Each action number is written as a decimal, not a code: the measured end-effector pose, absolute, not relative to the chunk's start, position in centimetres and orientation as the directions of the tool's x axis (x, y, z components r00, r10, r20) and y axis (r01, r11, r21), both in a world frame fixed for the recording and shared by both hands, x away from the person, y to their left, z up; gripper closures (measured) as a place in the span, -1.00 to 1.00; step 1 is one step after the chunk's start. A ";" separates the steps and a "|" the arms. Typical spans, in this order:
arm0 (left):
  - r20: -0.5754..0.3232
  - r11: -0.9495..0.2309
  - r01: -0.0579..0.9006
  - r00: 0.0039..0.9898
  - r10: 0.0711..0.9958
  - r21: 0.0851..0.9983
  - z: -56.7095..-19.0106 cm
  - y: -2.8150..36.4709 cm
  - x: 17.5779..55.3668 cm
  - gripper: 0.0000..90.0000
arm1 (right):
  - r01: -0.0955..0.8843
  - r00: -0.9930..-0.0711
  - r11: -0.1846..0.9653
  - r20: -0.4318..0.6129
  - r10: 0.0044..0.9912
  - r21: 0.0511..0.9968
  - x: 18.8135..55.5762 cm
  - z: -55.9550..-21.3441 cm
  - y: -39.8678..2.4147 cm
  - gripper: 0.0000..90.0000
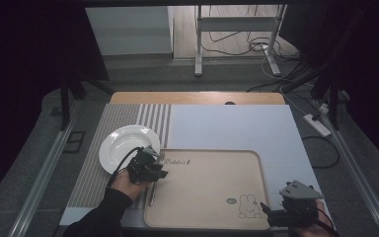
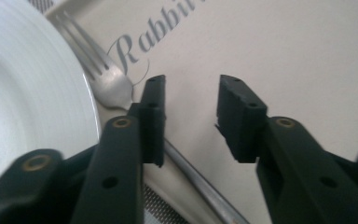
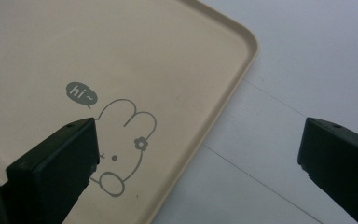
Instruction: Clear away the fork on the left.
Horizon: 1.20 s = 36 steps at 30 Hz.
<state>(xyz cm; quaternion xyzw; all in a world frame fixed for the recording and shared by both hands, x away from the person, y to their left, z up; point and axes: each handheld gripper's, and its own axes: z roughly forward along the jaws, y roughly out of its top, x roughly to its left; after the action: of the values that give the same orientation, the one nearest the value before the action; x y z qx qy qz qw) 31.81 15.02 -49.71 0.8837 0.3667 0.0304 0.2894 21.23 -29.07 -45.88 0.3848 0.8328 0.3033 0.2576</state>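
A: Where is your left gripper [image 1: 161,167] just now?

B: At the tray's [image 1: 212,197] left edge, beside the plate [image 1: 123,143]. In the left gripper view its jaws stand apart over bare tray, with nothing between the pads (so you have let go).

A: And the fork [image 2: 105,79]?

B: It lies along the tray's left side, tines near the printed word "Rabbit", the handle running back under your left-hand jaw. That view puts the fork head just beside the plate's rim; I cannot tell whether the two touch. In the high view the handle pokes out below your left hand [image 1: 128,182] along the tray's left edge.

A: Where does the plate sit?

B: On the striped mat [image 1: 91,163], left of the tray, empty and white.

A: Your right gripper [image 1: 271,210]?

B: It rests at the tray's near right corner, beside the rabbit drawing [image 3: 121,149] and its "hi~" bubble. In the right gripper view the jaws are spread wide (one over the tray, one over the white sheet [image 3: 298,70]) and you grip nothing with them.

A: The tray itself?

B: Beige, rounded corners, lying on the white sheet, well inside the table's wooden far edge.
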 end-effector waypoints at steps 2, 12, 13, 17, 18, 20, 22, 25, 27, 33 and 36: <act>-0.158 -0.559 0.627 0.730 0.665 0.543 -49.6 15.1 31.7 0.28 | 0.485 -0.571 0.520 -0.195 0.797 0.703 21.2 -45.9 -29.1 -1.00; -0.134 -0.562 0.603 0.740 0.659 0.567 -49.5 15.5 31.4 -0.37 | 0.487 -0.570 0.516 -0.191 0.799 0.705 21.2 -45.9 -29.1 -1.00; -0.130 -0.562 0.602 0.739 0.661 0.567 -49.4 15.5 31.3 -0.42 | 0.487 -0.570 0.516 -0.191 0.799 0.705 21.3 -45.9 -29.1 -1.00; -0.135 -0.546 0.606 0.731 0.668 0.579 -49.3 15.6 31.0 -0.74 | 0.487 -0.570 0.516 -0.191 0.799 0.705 21.2 -45.9 -29.1 -1.00; -0.143 -0.539 0.609 0.729 0.669 0.583 -49.2 15.7 31.0 -0.81 | 0.487 -0.570 0.516 -0.191 0.799 0.705 21.2 -45.9 -29.1 -1.00; -0.177 -0.519 0.621 0.724 0.667 0.588 -49.1 16.0 30.9 -0.93 | 0.487 -0.569 0.514 -0.190 0.800 0.706 21.2 -45.9 -29.1 -1.00; -0.219 -0.493 0.640 0.714 0.665 0.589 -49.0 16.4 30.9 -0.93 | 0.487 -0.569 0.513 -0.190 0.800 0.707 21.2 -45.9 -29.1 -1.00; -0.234 -0.486 0.638 0.719 0.655 0.597 -48.9 17.0 30.7 -0.99 | 0.487 -0.568 0.513 -0.190 0.801 0.707 21.2 -45.8 -29.1 -1.00; -0.231 -0.483 0.637 0.716 0.658 0.601 -48.8 17.3 30.5 -1.00 | 0.487 -0.568 0.512 -0.189 0.801 0.707 21.2 -45.8 -29.1 -1.00; -0.216 -0.473 0.633 0.710 0.670 0.613 -48.8 17.9 29.9 -1.00 | 0.487 -0.568 0.514 -0.190 0.800 0.706 21.2 -45.8 -29.1 -1.00; -0.220 -0.466 0.636 0.706 0.673 0.615 -48.7 18.3 29.5 -1.00 | 0.489 -0.568 0.511 -0.187 0.802 0.707 21.2 -45.8 -29.1 -1.00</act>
<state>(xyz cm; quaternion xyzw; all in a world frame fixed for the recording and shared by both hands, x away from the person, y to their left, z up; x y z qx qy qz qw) 29.54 18.27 -48.72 0.8557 0.3823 0.0265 0.3477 21.19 -29.11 -45.83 0.3884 0.8309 0.3057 0.2556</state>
